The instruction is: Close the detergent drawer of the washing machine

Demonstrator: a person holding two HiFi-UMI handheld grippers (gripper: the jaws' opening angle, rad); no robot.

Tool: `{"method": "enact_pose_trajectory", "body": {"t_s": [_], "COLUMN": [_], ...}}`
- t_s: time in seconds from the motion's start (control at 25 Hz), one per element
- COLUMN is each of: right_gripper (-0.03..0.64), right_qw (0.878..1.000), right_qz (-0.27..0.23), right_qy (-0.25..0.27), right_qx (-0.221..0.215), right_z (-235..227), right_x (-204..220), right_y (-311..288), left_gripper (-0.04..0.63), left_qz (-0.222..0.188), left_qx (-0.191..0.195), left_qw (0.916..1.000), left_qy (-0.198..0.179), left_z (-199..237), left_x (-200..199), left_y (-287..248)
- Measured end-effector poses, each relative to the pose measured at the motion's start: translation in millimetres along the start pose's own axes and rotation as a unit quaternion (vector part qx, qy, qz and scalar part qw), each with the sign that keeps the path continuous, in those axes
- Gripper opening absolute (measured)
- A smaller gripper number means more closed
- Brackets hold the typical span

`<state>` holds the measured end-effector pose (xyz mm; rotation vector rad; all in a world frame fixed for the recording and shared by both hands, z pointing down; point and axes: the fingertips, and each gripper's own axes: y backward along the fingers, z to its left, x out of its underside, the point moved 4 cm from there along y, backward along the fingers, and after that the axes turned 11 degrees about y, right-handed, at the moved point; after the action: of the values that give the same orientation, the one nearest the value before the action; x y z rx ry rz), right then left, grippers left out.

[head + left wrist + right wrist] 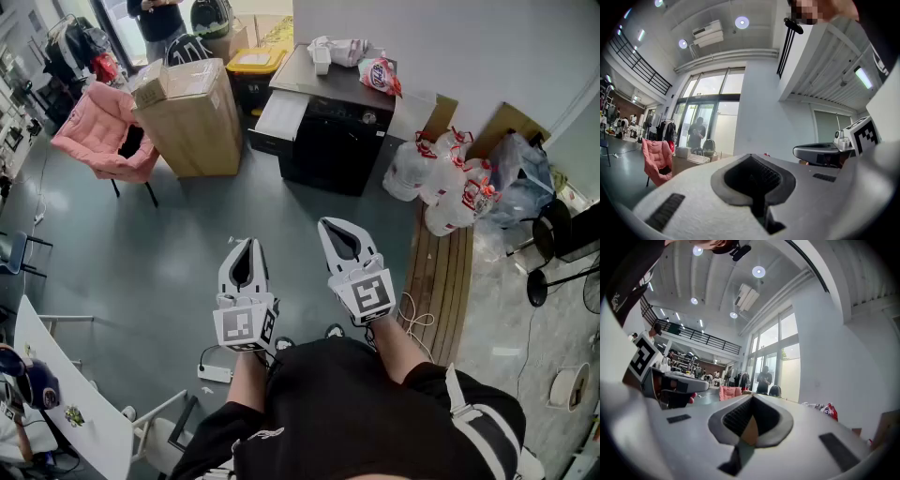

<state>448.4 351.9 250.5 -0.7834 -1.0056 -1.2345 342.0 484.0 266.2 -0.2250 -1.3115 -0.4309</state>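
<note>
1. Far left of the head view: pink chair (98,131) and tall cardboard box (192,112) on the grey floor, the box just beside the washing machine's left side. Possible trouble: brushing the box with the left arm if approached from that side.
2. Low centre-left: left gripper (247,246), held level, jaws pressed together on nothing, well apart from the machine. Power strip (216,373) with its cable on the floor close to the feet, so a trip hazard on the first step forward.
3. Centre-right: right gripper (335,228), also level, jaws likewise closed and empty. Suited to pushing with the closed tips, but liable to glance off the drawer front if pressed off-centre, leaving it skewed and stuck in its slot.
4. Upper centre: black washing machine (328,150), with what appears to be the detergent drawer (279,116) standing out pale at its left side, still open. Out of reach from here; task judged not yet begun. Possible trouble: too hard a shove, slamming the drawer or jolting the packets (380,75) lying on the lid.
5. Right: heap of plastic bags (450,183) against the machine's right side, wooden planks (445,272) on the floor below them, and a loose white cord (417,314) near the right arm. Snagging or stumbling likely if approached from this side.
</note>
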Motion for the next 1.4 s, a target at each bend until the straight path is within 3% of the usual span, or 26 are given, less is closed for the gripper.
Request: {"method": "enact_pose_trajectory", "body": {"t_s": [0.52,0.64,0.72,0.96,1.24,1.4], "right_gripper": [0.005,0.055,0.054,0.07,0.114,0.132], "right_qw": [1.0,0.999,0.999,0.999,0.998,0.997], "right_qz": [0.02,0.025,0.029,0.034,0.049,0.054], "right_qy": [-0.009,-0.009,-0.012,-0.032,-0.025,-0.047], "right_qx": [-0.021,-0.032,-0.036,-0.026,-0.006,-0.004], "right_z": [31,40,46,57,68,83], "right_x": [3,5,9,10,11,15], "right_y": [-3,-8,-9,-15,-24,-23], "left_gripper": [0.006,0.006,0.073,0.134,0.149,0.149], "left_qz": [0.019,0.022,0.032,0.047,0.048,0.047], "left_qx": [-0.005,0.0,0.004,0.015,0.022,0.034], "left_qw": [0.9998,0.9997,0.9994,0.9984,0.9979,0.9976], "left_qy": [0.004,0.009,0.016,0.028,0.038,0.038], "left_z": [11,18,21,36,70,81], "left_x": [9,11,18,25,16,15], "left_y": [11,12,16,21,25,32]}}
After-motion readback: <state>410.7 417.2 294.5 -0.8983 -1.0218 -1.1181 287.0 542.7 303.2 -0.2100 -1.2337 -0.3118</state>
